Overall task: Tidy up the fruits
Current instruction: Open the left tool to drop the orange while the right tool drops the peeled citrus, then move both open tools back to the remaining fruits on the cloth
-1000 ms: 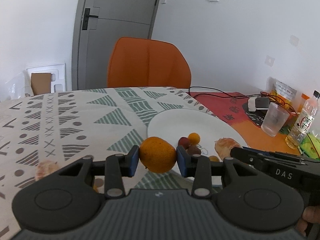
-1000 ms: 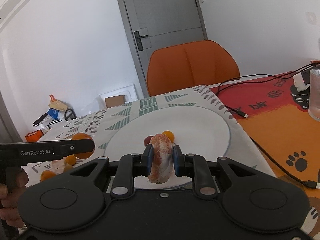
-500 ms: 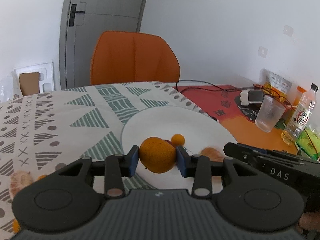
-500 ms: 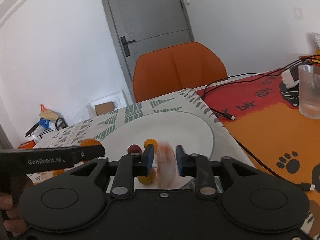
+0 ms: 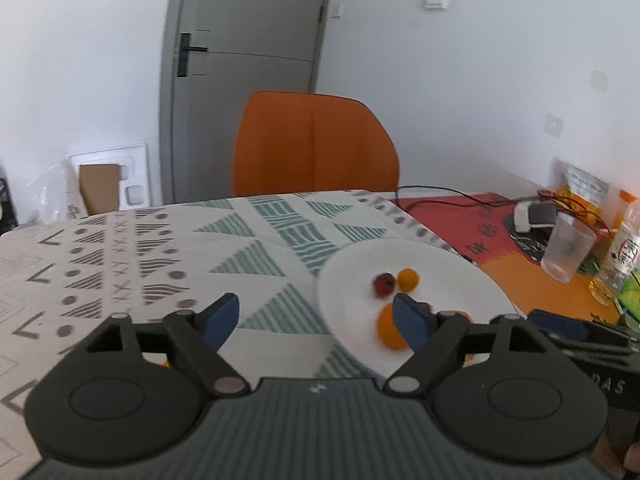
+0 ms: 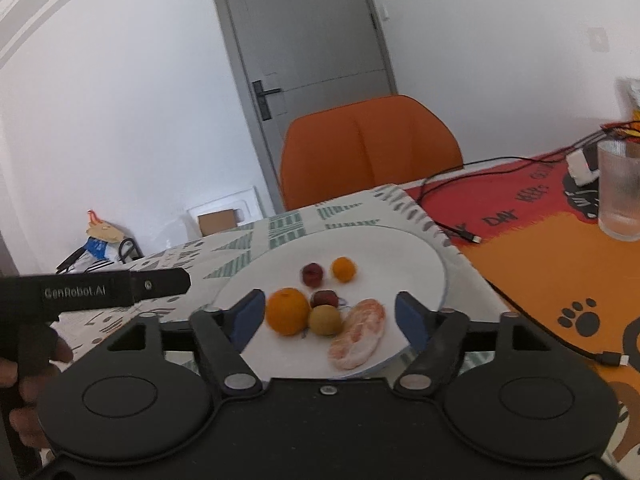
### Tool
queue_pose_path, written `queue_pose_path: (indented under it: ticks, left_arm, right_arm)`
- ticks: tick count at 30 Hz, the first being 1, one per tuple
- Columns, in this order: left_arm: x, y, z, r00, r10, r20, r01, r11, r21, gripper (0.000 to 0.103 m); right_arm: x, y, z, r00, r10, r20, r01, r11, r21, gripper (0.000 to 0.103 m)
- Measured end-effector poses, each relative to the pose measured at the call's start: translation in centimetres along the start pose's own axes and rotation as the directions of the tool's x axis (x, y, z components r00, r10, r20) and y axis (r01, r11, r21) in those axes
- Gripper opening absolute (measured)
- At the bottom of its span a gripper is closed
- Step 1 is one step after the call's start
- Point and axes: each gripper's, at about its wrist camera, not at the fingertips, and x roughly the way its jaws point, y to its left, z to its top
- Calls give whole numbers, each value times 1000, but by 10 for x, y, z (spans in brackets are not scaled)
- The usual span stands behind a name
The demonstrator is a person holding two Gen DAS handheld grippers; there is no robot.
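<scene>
Both grippers are spread wide with nothing in them: the left gripper (image 5: 316, 318) hangs over the plate's (image 6: 424, 256) near-left edge, the right gripper (image 6: 330, 316) right over the fruit pile. On the plate sit an orange (image 6: 287, 311), a peeled citrus chunk (image 6: 358, 334), a greenish round fruit (image 6: 325, 320), two dark red ones (image 6: 313, 274) and a tiny orange one (image 6: 343, 269), all bunched near the front rim. I'd guess the orange is firm and a bit rolly, so pinch it across the middle; the peeled chunk looks soft and squishy, so go gentle on its long sides. Left view is blurry, its finger covers half the orange, and something orange peeks under the gripper body, can't tell what.
</scene>
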Motion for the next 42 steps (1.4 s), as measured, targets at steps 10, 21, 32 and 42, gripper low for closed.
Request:
queue_pose_path:
  ticks: [10, 21, 32, 42]
  left_arm:
    - [-40, 36, 1, 996, 73, 53, -71, 997, -40, 95]
    - [-81, 70, -4, 988, 123, 90, -114, 988, -100, 98]
    - [-108, 97, -12, 980, 156, 124, -137, 979, -150, 101]
    - [-120, 119, -19, 963, 231, 141, -202, 960, -196, 100]
  right_arm:
    - [-7, 32, 2, 997, 76, 24, -76, 997, -20, 100]
    - [-9, 63, 1, 991, 136, 7, -136, 990, -34, 103]
    - [-6, 91, -3, 987, 160, -9, -161, 985, -56, 103]
    - [-3, 110, -9, 979, 196, -52, -201, 972, -119, 103]
